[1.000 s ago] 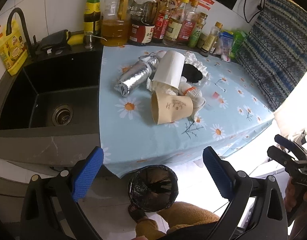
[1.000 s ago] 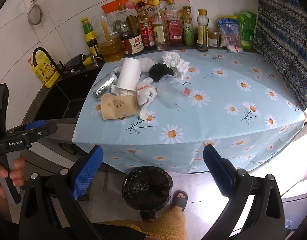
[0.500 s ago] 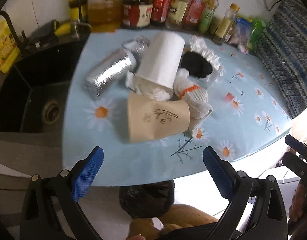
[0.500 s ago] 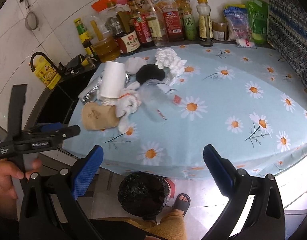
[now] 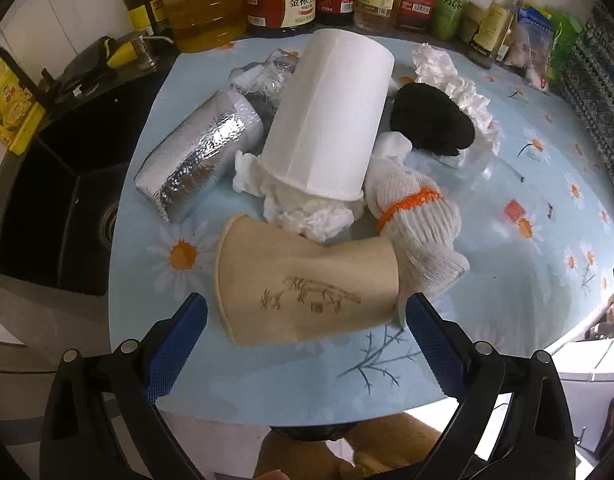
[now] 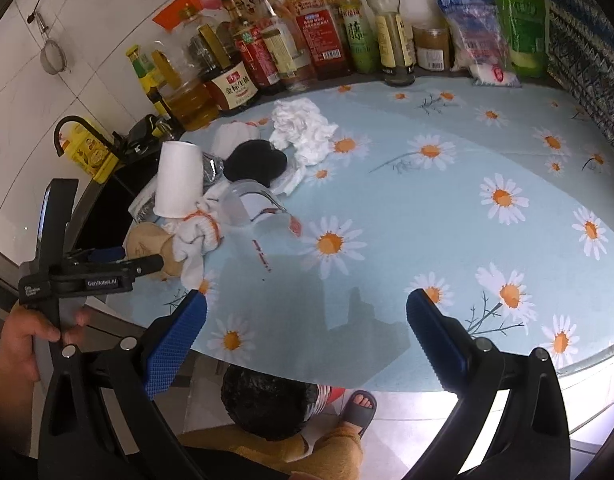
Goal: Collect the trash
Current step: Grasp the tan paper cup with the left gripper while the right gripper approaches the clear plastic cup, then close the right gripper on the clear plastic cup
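trash sits heaped on the daisy cloth [image 6: 427, 216] near the sink [image 5: 59, 184]: a brown cup [image 5: 307, 292] on its side at the front, behind it a white cup [image 5: 327, 120] tipped mouth-down on tissue [image 5: 311, 212], a foil roll [image 5: 203, 160], a glove [image 5: 419, 220] and a black cloth [image 5: 431, 120]. the left gripper [image 5: 305, 340] hangs just before the brown cup, jaws wide apart and empty, one blue pad off each end. the cup's long axis runs left to right, mouth to the left, so it lies across the gap, not along it; closing as it stands would squeeze the cup end to end, and a turn of the wrist looks needed to take it across the wall. the right gripper [image 6: 305, 340] is also spread open and empty, over bare cloth well right of the heap, so the left is much the nearer. the bin [image 6: 267, 404] waits below the table edge
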A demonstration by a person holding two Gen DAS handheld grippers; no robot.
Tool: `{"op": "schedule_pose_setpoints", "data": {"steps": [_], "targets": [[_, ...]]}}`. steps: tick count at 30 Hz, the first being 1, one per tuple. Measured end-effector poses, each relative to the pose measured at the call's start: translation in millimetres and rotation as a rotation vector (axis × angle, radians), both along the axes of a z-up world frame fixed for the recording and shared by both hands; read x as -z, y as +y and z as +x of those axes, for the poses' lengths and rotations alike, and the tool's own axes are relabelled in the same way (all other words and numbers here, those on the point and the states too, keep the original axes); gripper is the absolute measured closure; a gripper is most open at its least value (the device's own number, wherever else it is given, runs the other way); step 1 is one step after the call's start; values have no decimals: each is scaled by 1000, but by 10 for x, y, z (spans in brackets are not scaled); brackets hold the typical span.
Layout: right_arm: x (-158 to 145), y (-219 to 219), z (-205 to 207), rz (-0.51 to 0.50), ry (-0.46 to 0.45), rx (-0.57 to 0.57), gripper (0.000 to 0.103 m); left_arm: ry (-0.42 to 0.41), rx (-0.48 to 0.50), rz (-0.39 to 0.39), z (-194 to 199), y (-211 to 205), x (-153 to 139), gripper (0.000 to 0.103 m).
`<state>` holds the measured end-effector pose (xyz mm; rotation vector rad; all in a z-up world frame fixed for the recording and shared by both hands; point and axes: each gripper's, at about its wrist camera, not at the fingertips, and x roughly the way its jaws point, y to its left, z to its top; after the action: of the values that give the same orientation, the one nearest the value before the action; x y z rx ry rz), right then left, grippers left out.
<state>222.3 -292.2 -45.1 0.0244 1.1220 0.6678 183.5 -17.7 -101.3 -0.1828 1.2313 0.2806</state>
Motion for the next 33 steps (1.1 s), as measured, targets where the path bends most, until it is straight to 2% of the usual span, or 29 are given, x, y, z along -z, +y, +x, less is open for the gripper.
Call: {"op": "schedule_pose_setpoints", "data": {"steps": [2, 5, 9, 12, 18, 22, 26, 29, 33], "targets": [[27, -9, 26, 11, 21, -4, 4, 12, 0, 8, 41, 10, 32, 6], [-9, 41, 14, -3, -22, -22, 4, 5, 9, -1, 67, 36, 61, 6], [-39, 132, 70, -1, -22, -47, 4, -8, 33, -8, 85, 47, 71, 8], [-76, 207, 123, -6, -29, -69, 4, -20, 49, -21, 89, 60, 84, 19], [-125, 399, 208, -79, -57, -134, 4, -46, 64, -25, 30, 91, 70, 19], [-135, 572, 283, -104, -37, -189, 4, -89, 50, -33, -64, 141, -41, 19], [-114, 871, 354, -195, -76, -295, 4, -102, -1, -30, -226, 213, -153, 19], [10, 1094, 422, -304, -50, -363, 4, -112, -48, -34, -373, 249, -228, 19], [150, 1329, 494, -379, -45, -447, 4, -129, -100, -35, -587, 247, -333, 19]]}}
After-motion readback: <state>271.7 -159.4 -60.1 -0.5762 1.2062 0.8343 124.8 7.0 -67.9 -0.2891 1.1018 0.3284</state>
